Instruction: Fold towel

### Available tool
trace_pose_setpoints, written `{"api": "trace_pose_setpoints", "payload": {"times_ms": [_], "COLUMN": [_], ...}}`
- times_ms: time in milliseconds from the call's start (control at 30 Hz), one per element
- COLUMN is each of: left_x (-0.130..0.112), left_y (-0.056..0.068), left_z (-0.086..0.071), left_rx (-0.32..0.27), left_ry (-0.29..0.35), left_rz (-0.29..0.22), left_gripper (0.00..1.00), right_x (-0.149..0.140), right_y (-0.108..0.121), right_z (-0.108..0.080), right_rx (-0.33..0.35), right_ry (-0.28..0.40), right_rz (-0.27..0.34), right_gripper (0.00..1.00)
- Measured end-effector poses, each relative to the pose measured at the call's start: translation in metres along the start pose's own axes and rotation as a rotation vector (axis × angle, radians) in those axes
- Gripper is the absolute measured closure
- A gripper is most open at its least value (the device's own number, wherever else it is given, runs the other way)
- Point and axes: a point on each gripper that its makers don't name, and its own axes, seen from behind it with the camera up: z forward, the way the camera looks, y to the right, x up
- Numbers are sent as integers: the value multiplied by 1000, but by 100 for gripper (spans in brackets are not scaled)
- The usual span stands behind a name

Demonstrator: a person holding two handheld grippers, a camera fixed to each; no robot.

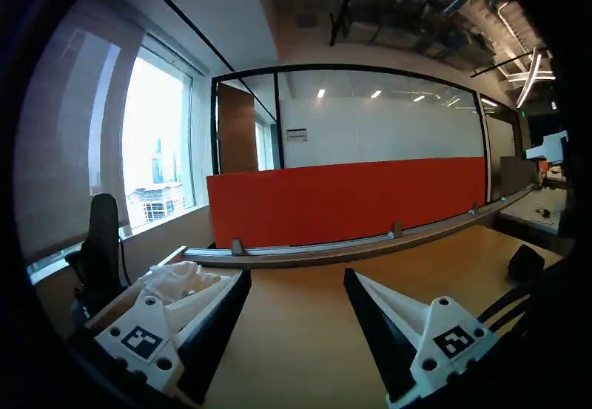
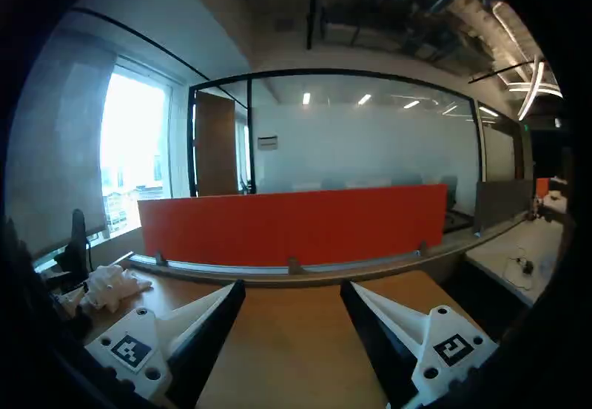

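A crumpled white towel (image 1: 177, 279) lies on the wooden desk at its far left corner, partly hidden behind my left gripper's left finger. My left gripper (image 1: 296, 291) is open above the desk with nothing between its fingers. In the right gripper view the same towel (image 2: 111, 285) sits bunched at the left end of the desk, left of my right gripper (image 2: 292, 298). That gripper is open too, holding nothing, well away from the towel.
A red divider panel (image 1: 348, 198) runs along the back edge of the wooden desk (image 1: 303, 328). A black office chair (image 1: 100, 250) stands at the left by the window. A dark object (image 1: 525, 261) lies on the desk at the right.
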Motion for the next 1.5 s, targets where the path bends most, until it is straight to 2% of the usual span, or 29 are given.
{"api": "trace_pose_setpoints", "payload": {"times_ms": [333,800,1100,1500], "left_x": [-37,-97,-123,-144], "left_y": [-3,-2,-3,-5], "left_z": [0,1,0,3], "left_rx": [4,2,8,11], "left_ry": [14,23,28,40], "left_rz": [-19,-44,-46,-66], "left_gripper": [7,7,7,7], "right_x": [-16,-48,-67,-70], "right_y": [-5,5,2,6], "right_z": [0,-7,-5,-5], "right_rx": [-5,-40,-39,-54], "right_ry": [18,35,40,51], "right_rz": [2,5,-19,-33], "right_gripper": [0,0,0,0]}}
